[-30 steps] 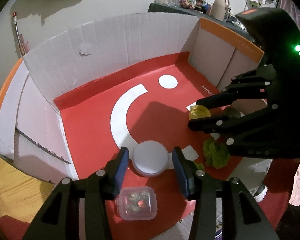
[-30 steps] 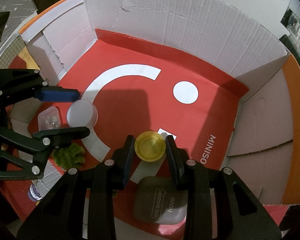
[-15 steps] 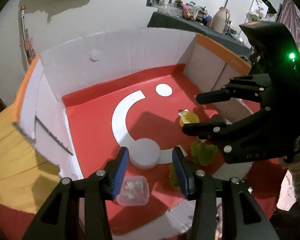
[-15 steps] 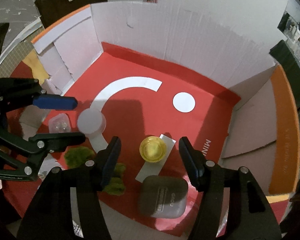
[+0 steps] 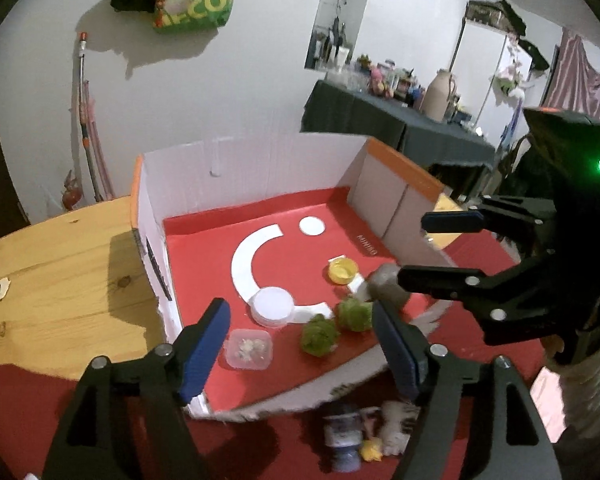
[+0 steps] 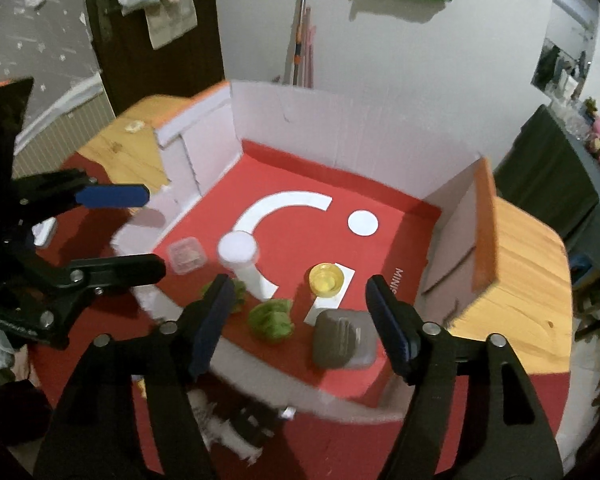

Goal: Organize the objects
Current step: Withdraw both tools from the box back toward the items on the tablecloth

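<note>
The open white-walled cardboard box with a red floor (image 5: 252, 172) sits on the wooden table, holding six items along its near edge: one round white lidded jar (image 5: 272, 305), one small clear square plastic container (image 5: 247, 348), one yellow round pot (image 5: 342, 270), two fuzzy green clumps, one (image 5: 319, 334) beside the other (image 5: 354, 313), and one grey rounded-square compact case (image 6: 343, 345). Your left gripper (image 5: 300, 344) hangs above the near rim with its jaws opening and nothing between the pads; your right gripper (image 6: 300, 320) hangs likewise above the box, its jaws opening, empty, with the compact case and yellow pot lying below it. Judging by this, both placements look finished and the step in hand is clearing out for the next pick. You should lift each gripper straight away from the box before swinging sideways, since the torn front rim and the white jar stand close under the blue pads. Keep the two grippers well apart as they withdraw; they crowd one another above the near edge. A few small items lie outside the box on the red cloth (image 5: 480, 360) below, too blurred to count or name; one of these is probably your next target.
</note>
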A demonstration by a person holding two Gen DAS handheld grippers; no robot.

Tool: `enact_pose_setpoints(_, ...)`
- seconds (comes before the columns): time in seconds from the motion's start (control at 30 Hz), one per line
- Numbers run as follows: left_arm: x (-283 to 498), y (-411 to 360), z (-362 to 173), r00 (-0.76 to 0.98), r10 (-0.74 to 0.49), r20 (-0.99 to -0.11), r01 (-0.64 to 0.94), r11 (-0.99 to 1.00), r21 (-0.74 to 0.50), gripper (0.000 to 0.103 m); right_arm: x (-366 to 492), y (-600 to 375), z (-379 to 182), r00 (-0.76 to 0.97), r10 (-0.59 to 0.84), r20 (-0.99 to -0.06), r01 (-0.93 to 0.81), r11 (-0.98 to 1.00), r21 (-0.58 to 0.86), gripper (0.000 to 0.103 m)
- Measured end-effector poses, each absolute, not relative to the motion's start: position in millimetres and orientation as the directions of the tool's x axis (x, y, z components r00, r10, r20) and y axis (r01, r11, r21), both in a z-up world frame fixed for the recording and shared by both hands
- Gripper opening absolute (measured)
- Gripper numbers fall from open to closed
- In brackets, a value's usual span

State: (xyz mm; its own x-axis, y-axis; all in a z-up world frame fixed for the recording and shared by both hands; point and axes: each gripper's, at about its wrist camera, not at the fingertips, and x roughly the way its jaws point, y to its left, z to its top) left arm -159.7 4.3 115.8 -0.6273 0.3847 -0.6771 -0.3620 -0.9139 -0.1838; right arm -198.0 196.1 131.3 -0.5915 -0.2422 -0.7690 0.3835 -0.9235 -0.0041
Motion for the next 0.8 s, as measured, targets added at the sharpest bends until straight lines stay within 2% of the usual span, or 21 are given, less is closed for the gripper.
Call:
enact_pose_setpoints(0.37, -109, 1, 134, -0.720, 0.363, -0.591, -0.317, -0.930, -0.184, 0.096, -130, 213, 157, -0.687, -0.271, -0.675, 0.325, -0.945, 0.049, 0.080)
enact_pose_setpoints(0.5, -91, 2, 131, -0.747, 0.333, -0.576, -0.297, -0.942, -0.159, 0.097, -111, 215, 150, -0.703, -0.257, -0.664, 0.300, -0.953, 0.052, 0.084)
enact_pose_setpoints(0.8, -57, 1, 110, -0.764, 0.303, -0.569, -0.240, -0.953, -0.185, 0.101, -71, 220, 133, -0.738, -0.239, -0.631, 0.245, -0.966, 0.079, 0.084)
